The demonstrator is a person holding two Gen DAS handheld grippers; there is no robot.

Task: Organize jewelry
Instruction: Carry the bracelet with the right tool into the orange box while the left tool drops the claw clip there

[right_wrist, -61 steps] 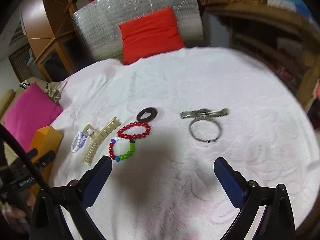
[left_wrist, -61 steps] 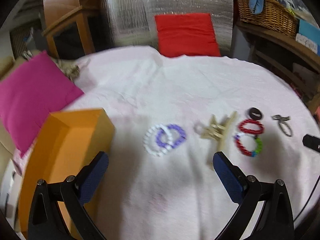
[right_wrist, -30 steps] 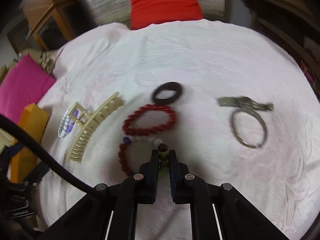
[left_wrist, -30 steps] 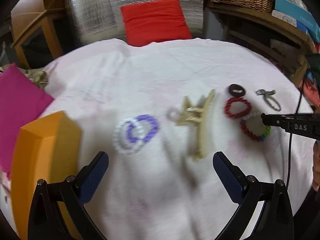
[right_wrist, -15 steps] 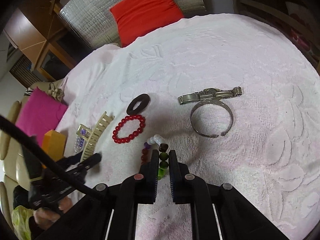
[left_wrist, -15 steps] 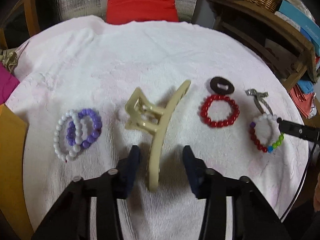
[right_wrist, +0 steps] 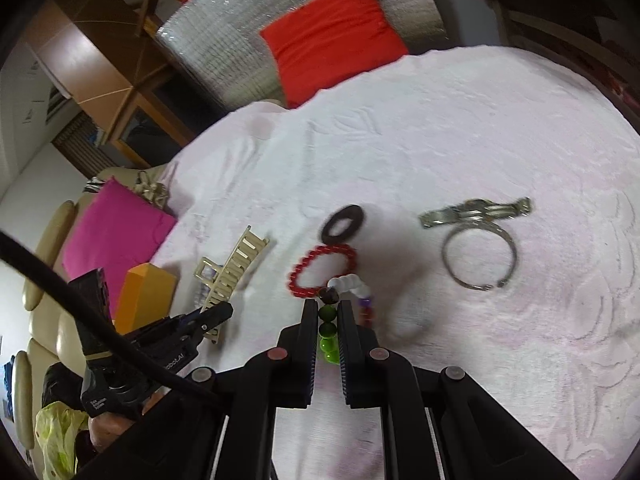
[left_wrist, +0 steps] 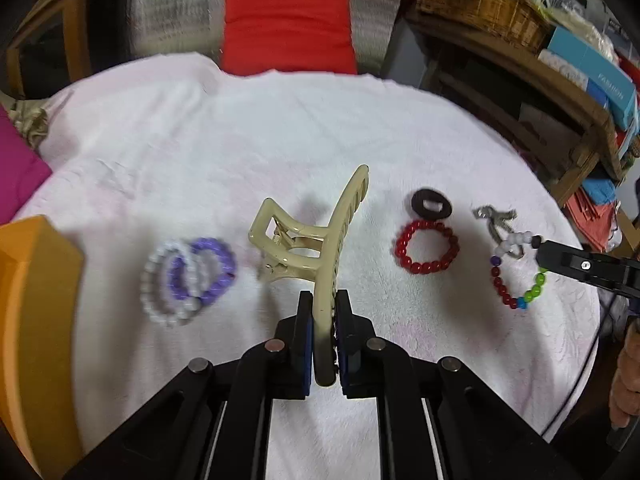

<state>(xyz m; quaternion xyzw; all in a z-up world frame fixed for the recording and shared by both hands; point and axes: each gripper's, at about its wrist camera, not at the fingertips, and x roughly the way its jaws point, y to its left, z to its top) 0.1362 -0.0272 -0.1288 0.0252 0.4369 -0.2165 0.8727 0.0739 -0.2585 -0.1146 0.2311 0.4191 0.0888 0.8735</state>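
Left tool [left_wrist: 324,312] clamped on the lower end of the cream hair claw [left_wrist: 320,248], jaws just closed around it, near the middle of the tabletop [left_wrist: 280,132]. Right tool [right_wrist: 325,320] clenched on the green beads of the multicolour bracelet [right_wrist: 352,288], toward the right edge. Best to lift each straight up, slowly, clear of the red bracelet [left_wrist: 426,246]. Then carry toward the orange box [left_wrist: 32,320] at the left edge, probably the target.

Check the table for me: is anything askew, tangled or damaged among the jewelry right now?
Nothing looks damaged. One overlap: the white bead bracelet and purple bead bracelet lie interlocked beside the orange box. The left gripper is shut on the cream hair claw clip, the right gripper on the multicoloured bead bracelet.
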